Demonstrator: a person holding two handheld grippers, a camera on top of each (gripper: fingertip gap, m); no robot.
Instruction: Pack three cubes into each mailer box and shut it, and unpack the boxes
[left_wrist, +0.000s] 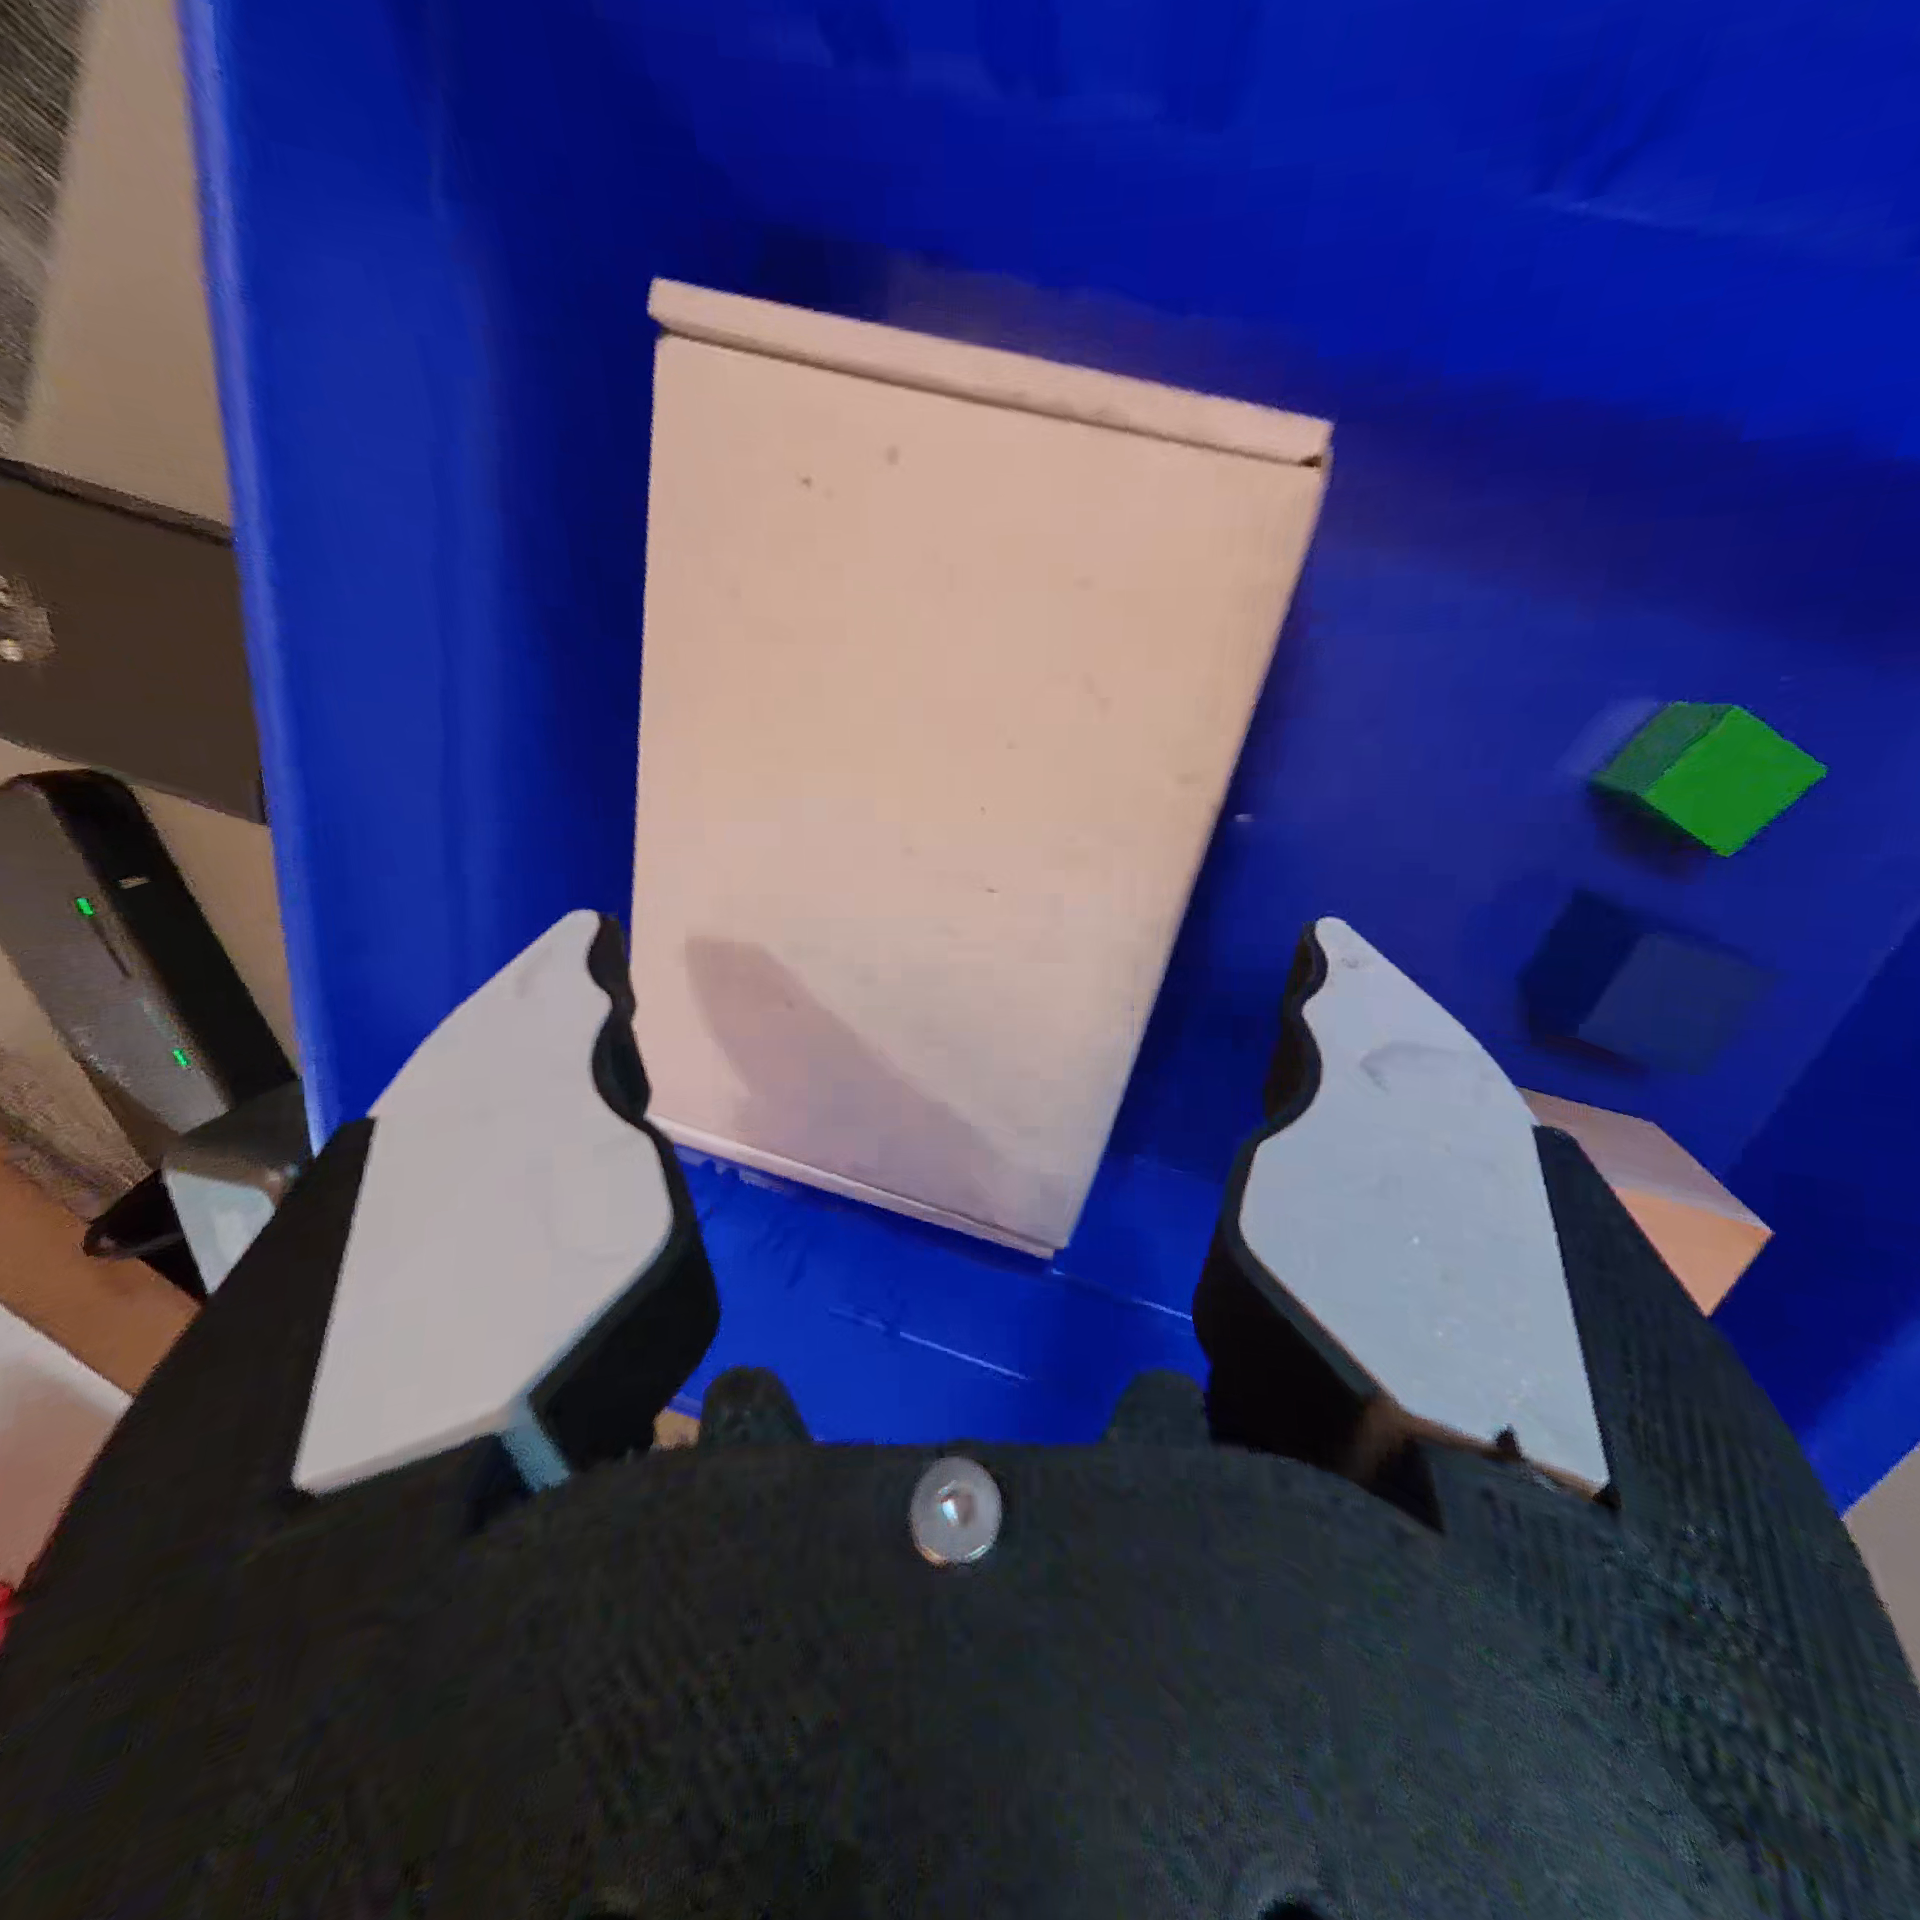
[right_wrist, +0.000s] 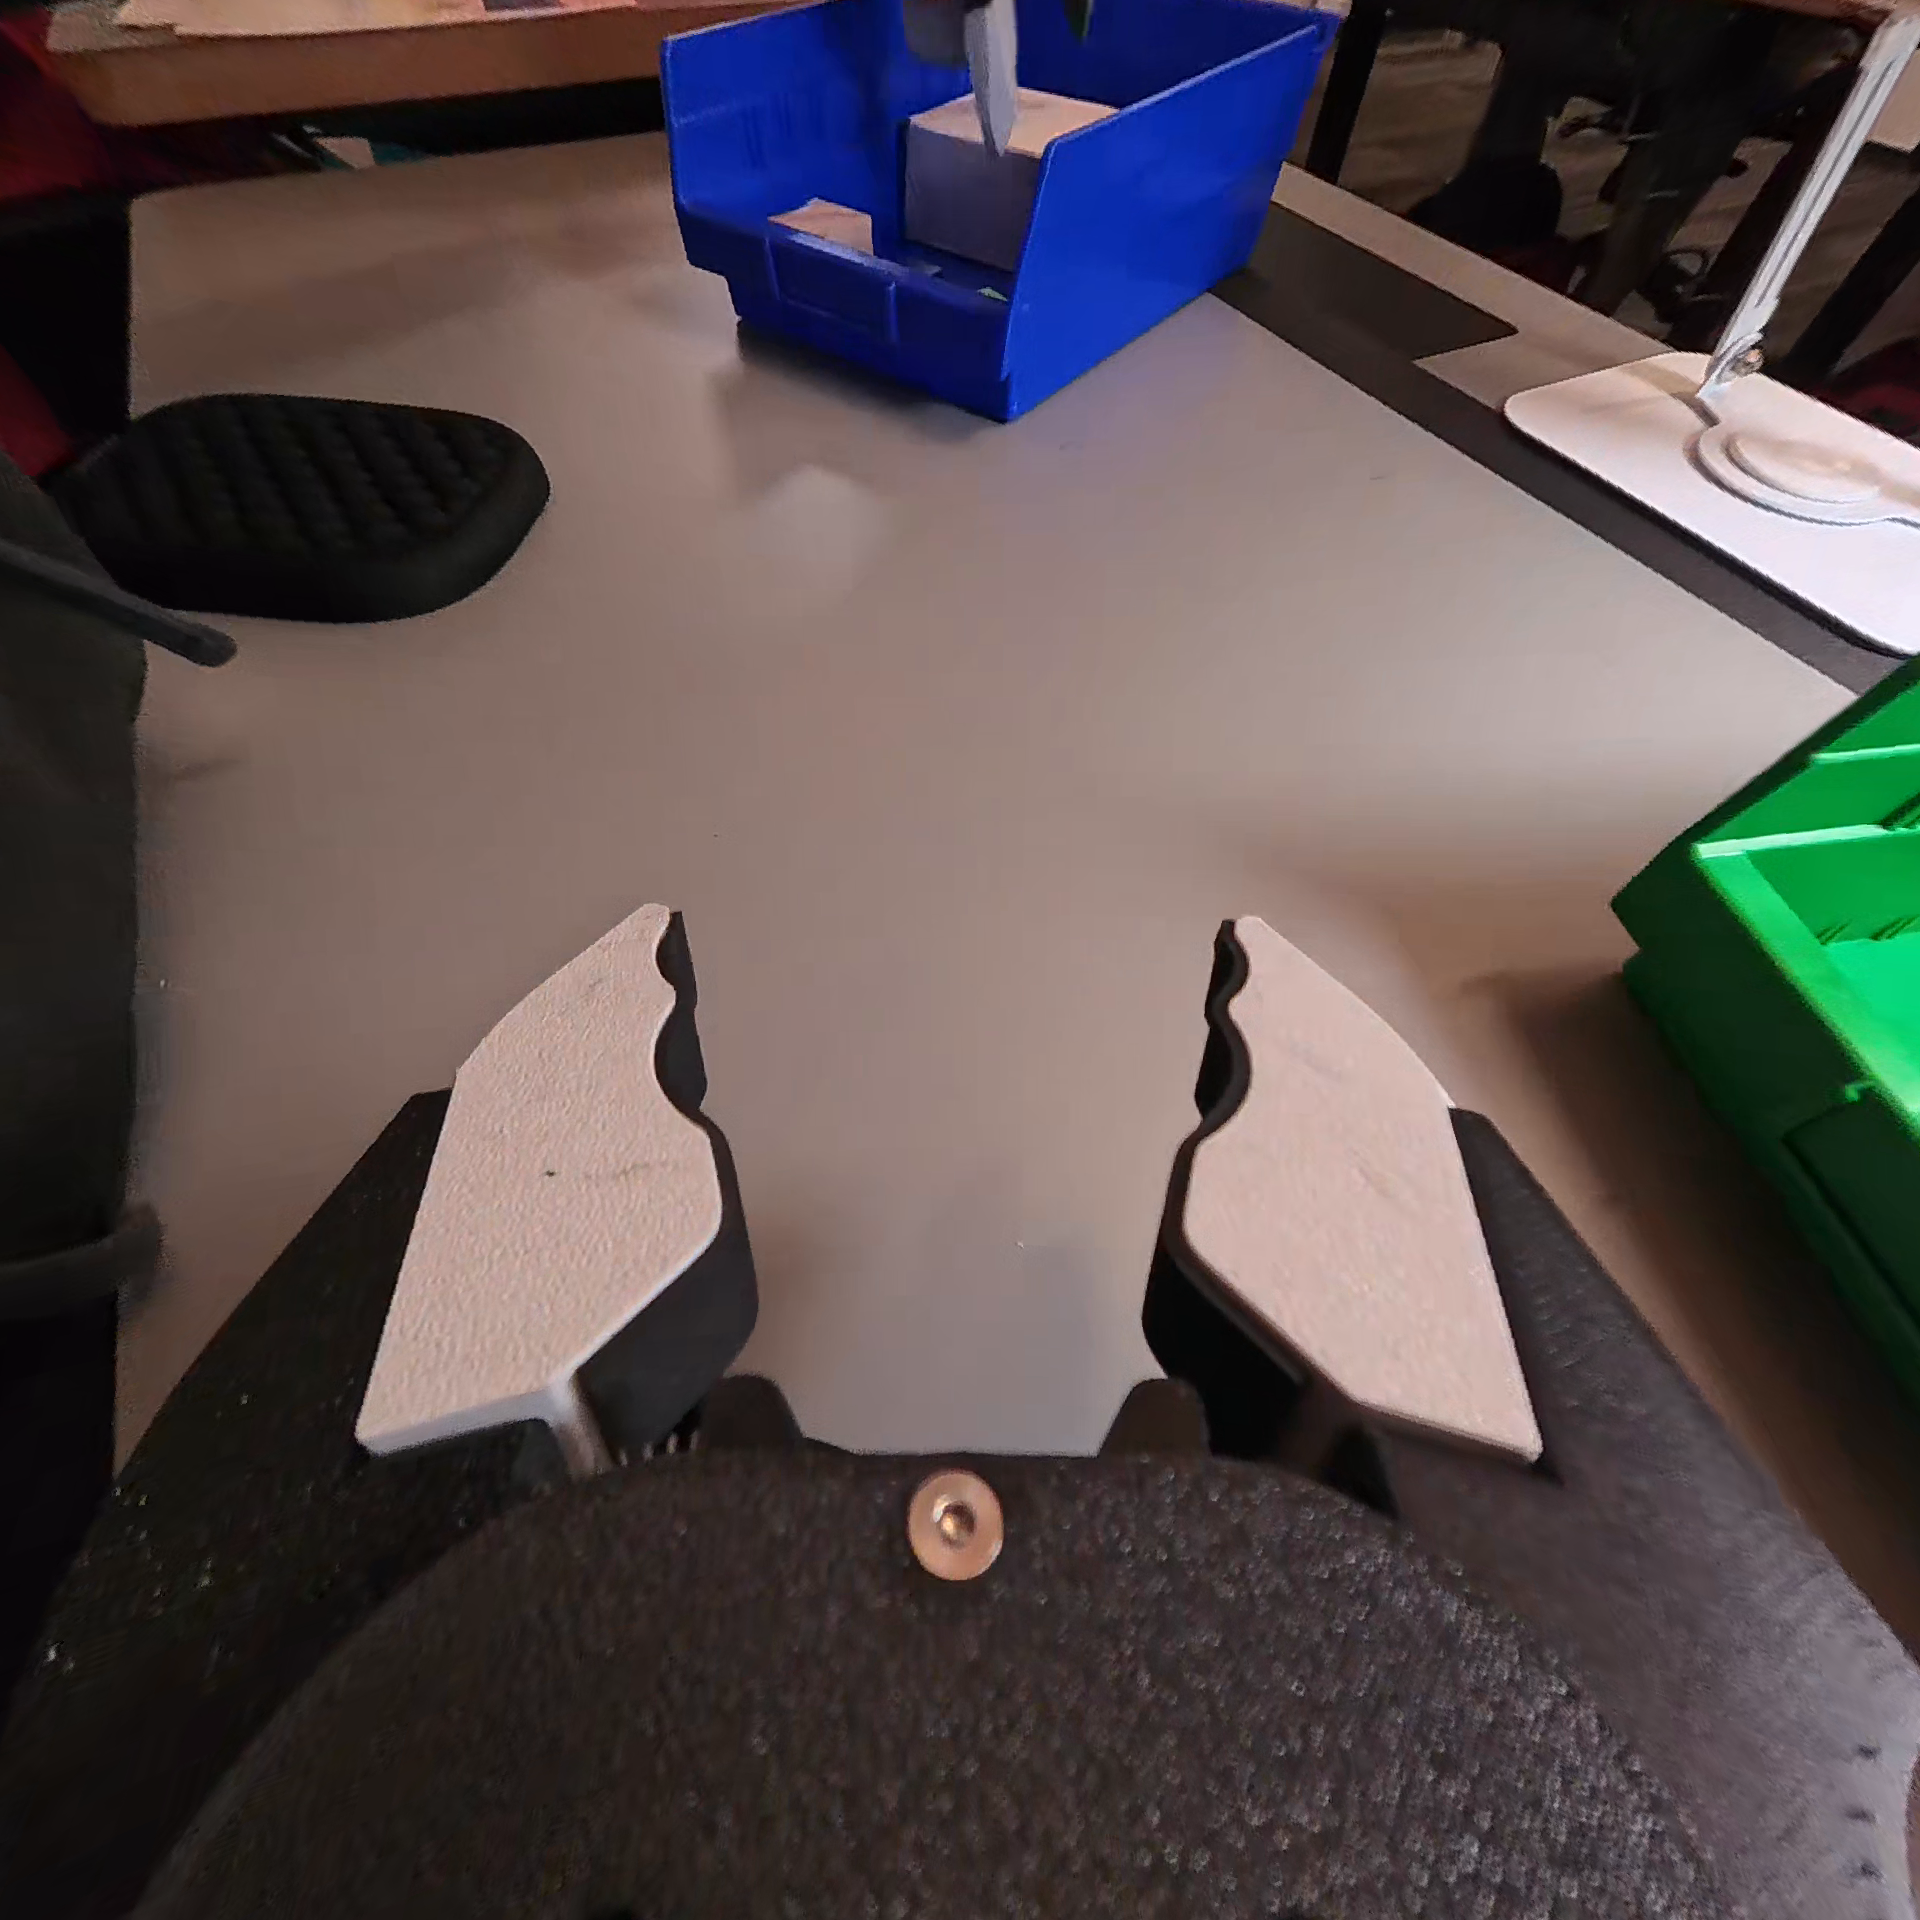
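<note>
A shut white mailer box (left_wrist: 956, 748) lies inside the blue bin (left_wrist: 436, 623). My left gripper (left_wrist: 961, 935) is open and hovers over the box's near end, empty. A green cube (left_wrist: 1714, 774) and a blue cube (left_wrist: 1652, 992) sit in the bin to the box's right. A second white box's corner (left_wrist: 1662, 1195) shows behind my right finger. In the right wrist view the blue bin (right_wrist: 1122, 208) stands at the table's far end with the white box (right_wrist: 966, 197) and a smaller box (right_wrist: 826, 223) in it, the left gripper's finger over them. My right gripper (right_wrist: 951, 925) is open and empty above the grey table (right_wrist: 935, 675).
A green bin (right_wrist: 1808, 997) stands at the right edge. A black textured pad (right_wrist: 301, 499) lies at the left. A white stand base (right_wrist: 1745, 478) sits at the far right. Dark devices (left_wrist: 114, 935) stand left of the blue bin. My left gripper is the nearer one to the blue cube (left_wrist: 1652, 992): about 7 cm, against 45 cm.
</note>
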